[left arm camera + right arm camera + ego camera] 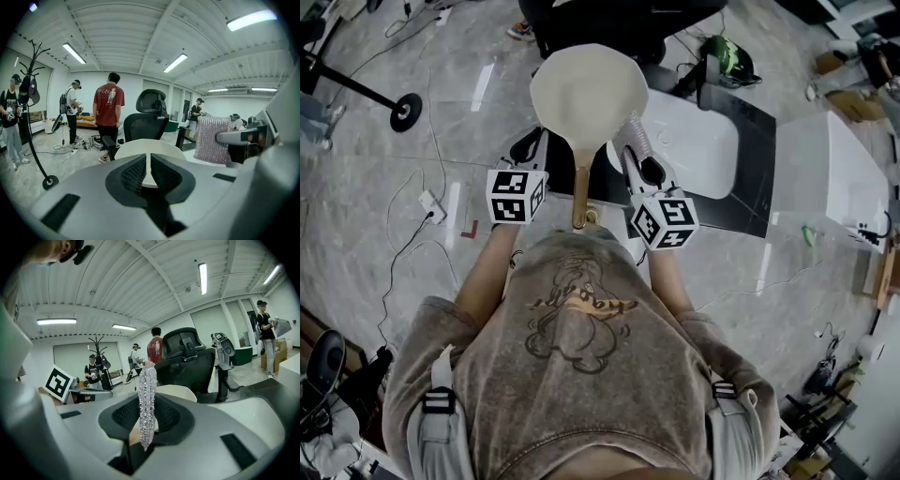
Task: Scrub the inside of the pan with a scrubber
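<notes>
Left tool point(529, 147) is closed to a narrow slit, and what shows in that slit in the left gripper view is the pale wall of the pan point(586, 89); it reads as clamped on the pan's left rim, which would be what keeps the pan up in the air in front of the person; the pan's cream inside faces up toward the head view, bare and unobstructed; its wooden handle point(579, 192) gives the long axis, running from the bowl straight back toward the person's chest, between the two tools and held by neither; to the right of the handle, the right tool point(637, 159) is closed on the scrubber point(635, 131), a glittering silver mesh pad pinched edge-on between the pads and standing up past the fingertips; the scrubber sits just beside the pan's right rim on the handle side, and no view settles whether it touches the rim; the scrubbing itself looks not yet begun; the relation that matters is that the bowl lies to the left of, and slightly ahead of, the scrubber, so the right hand is the nearer one and would need to carry the pad over the rim and down onto the inner surface while the left keeps the pan steady; further right lies the desk point(712, 159), white on black, below and beside the pan
</notes>
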`<state>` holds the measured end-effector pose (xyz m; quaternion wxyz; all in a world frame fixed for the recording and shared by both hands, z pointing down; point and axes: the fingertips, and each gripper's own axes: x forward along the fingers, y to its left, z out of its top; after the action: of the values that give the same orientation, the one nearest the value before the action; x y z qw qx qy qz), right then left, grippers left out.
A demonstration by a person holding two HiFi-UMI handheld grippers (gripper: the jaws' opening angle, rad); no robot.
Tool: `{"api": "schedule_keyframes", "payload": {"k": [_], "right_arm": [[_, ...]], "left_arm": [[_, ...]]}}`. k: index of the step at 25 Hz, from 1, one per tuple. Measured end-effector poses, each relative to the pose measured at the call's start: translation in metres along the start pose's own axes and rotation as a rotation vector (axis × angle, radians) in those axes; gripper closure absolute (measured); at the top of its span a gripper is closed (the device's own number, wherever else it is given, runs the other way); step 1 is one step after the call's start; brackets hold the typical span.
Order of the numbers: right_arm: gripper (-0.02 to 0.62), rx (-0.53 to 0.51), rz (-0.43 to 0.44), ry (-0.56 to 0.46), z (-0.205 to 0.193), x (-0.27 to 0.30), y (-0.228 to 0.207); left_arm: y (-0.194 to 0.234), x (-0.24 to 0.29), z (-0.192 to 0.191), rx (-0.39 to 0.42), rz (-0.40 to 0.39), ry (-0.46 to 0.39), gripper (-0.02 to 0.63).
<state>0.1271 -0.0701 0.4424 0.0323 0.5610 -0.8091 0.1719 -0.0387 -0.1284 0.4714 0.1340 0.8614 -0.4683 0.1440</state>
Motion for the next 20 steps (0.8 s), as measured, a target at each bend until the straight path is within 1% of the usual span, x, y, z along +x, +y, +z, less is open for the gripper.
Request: {"api": "schedule_keyframes", "payload": {"k": [4, 7, 8, 10, 11, 14, 17, 20], "right_arm": [[0.511, -0.003, 0.032, 0.004, 0.005, 0.009, -0.011], [0.511, -0.001, 0.051, 0.009, 0.007, 0.014, -0.019], [0.511, -0.003, 0.058, 0.011, 0.008, 0.015, -0.020], [0.511, -0.005, 0.071, 0.015, 0.009, 0.017, -0.022], [0.511, -0.005, 0.074, 0.018, 0.009, 0.019, -0.023], [0.511, -0.004, 0.074, 0.030, 0.007, 0.021, -0.025], [0.511, -0.001, 0.067, 0.030, 0.010, 0.026, -0.024], [0.511, 0.008, 0.051, 0.023, 0.012, 0.029, -0.023]], "left_arm": [[0.002, 0.009, 0.006, -0.006, 0.032, -0.003, 0.586], [0.001, 0.013, 0.010, -0.033, 0.043, -0.010, 0.584], [0.000, 0.014, 0.011, -0.052, 0.039, -0.013, 0.567], [-0.001, 0.018, 0.013, -0.092, 0.029, -0.016, 0.403], [0.000, 0.020, 0.013, -0.101, 0.029, -0.015, 0.361], [0.001, 0.024, 0.010, -0.093, 0.032, 0.002, 0.331], [0.005, 0.028, 0.008, -0.086, 0.030, 0.031, 0.330], [0.008, 0.033, -0.001, -0.100, 0.019, 0.081, 0.330]]}}
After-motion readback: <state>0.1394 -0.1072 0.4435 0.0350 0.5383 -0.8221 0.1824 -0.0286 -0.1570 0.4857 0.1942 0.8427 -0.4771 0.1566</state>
